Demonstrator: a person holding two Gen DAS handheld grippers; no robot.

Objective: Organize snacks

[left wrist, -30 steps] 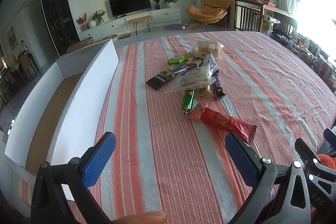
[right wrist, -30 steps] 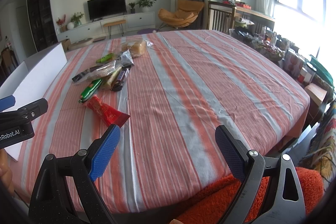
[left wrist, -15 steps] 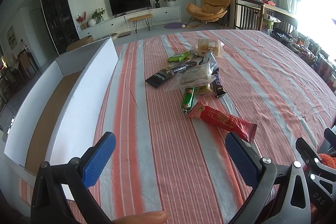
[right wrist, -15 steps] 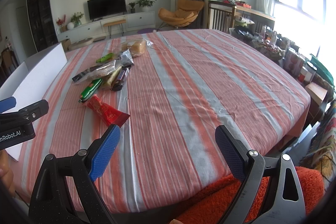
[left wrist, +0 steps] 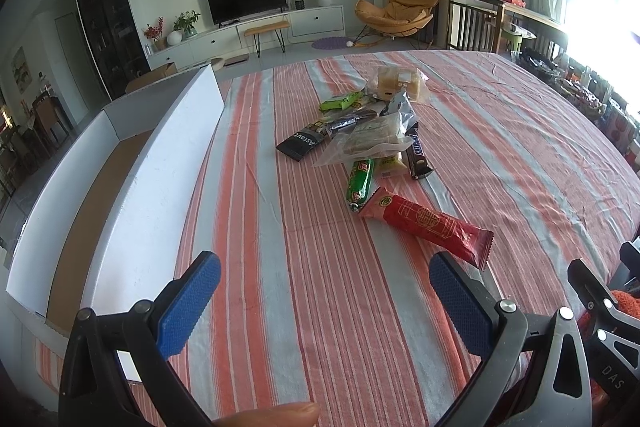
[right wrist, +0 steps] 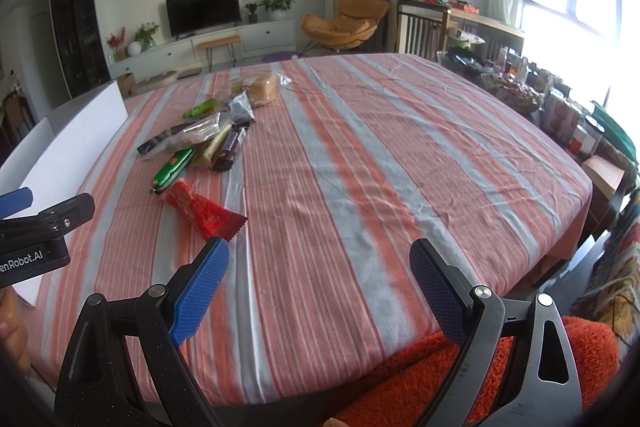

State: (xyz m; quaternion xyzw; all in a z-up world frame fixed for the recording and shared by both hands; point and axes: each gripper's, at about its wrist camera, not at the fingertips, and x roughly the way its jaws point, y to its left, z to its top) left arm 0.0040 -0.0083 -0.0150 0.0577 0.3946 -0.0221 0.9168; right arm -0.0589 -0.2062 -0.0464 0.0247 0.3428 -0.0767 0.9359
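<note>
**Both grippers empty, snacks still loose on the table**

Left gripper [left wrist: 325, 301]: jaws spread wide, nothing between them, held over the near edge of the table [left wrist: 520, 131]. Right gripper [right wrist: 319, 285]: likewise spread and empty, at the near edge further right.

Red packet [left wrist: 426, 223] lies alone, nearest the grippers, flat on the striped cloth. Long axis runs diagonally: one crimped end points back toward the snack pile [left wrist: 374, 131], just beside the green packet [left wrist: 360, 181]; the other crimped end points toward the near right edge. White box [left wrist: 168, 163] sits along the left edge, open, floor bare.

Risks, as judged:
- Closing along the packet's length rather than across it would likely let it slip or crumple.
- Loose cloth could get pinched with the wrapper.
- Pile items overlap; pulling one may drag its neighbours.
</note>
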